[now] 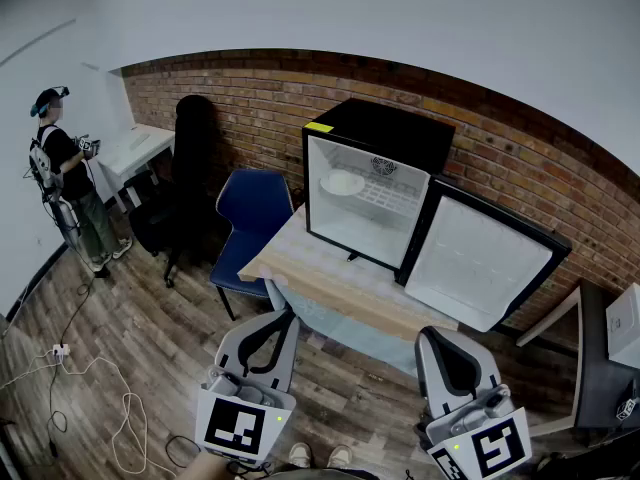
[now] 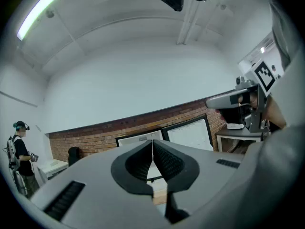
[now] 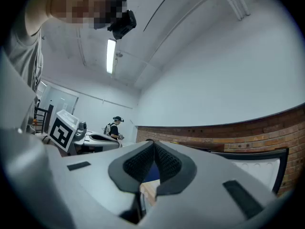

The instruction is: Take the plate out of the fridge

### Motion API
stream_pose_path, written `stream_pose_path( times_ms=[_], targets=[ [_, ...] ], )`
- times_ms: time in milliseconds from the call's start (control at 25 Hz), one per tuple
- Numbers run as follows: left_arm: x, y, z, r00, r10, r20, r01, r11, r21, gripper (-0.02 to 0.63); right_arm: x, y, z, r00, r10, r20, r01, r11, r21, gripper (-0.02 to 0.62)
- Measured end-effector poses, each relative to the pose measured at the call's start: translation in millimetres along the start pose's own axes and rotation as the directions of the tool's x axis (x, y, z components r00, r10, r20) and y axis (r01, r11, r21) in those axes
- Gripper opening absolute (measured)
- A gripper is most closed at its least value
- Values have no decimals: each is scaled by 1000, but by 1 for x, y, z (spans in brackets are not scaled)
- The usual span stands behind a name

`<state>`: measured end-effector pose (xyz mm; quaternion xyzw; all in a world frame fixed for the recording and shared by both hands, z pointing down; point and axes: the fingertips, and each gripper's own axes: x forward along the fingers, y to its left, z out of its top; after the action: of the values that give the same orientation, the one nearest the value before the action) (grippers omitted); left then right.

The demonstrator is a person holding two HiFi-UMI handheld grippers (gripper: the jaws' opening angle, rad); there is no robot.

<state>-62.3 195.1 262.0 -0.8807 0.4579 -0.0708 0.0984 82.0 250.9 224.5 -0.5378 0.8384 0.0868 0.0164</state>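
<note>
On the upper shelf of the open mini fridge (image 1: 385, 128), toward its left wall, lies the white plate (image 1: 342, 183). The fridge stands at the back of the wooden table (image 1: 320, 278), and its door (image 1: 480, 263) is swung out past the table's right end. Both my grippers hang short of the table's front edge, over bare wood floor (image 1: 150, 318). My left gripper (image 1: 280, 318) is clenched on nothing, and my right gripper (image 1: 428, 336) is likewise pressed together and empty. A blue chair (image 1: 252, 208) crowds the table's left edge. Cables (image 1: 128, 408) trail over the floor on my left, and a person (image 1: 60, 168) stands well beyond them.
</note>
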Motion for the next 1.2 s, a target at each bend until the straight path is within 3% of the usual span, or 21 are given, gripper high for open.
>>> stream_pose_path(
  times_ms=[600, 1200],
  targets=[
    [7, -5, -1, 1000, 7, -5, -7, 1000, 8, 18, -2, -13, -2, 1000, -9, 22, 8, 999, 45, 31],
    [22, -31, -4, 999, 29, -27, -29, 1000, 11, 18, -10, -39, -17, 999, 33, 10, -33, 997, 64, 31]
  ],
)
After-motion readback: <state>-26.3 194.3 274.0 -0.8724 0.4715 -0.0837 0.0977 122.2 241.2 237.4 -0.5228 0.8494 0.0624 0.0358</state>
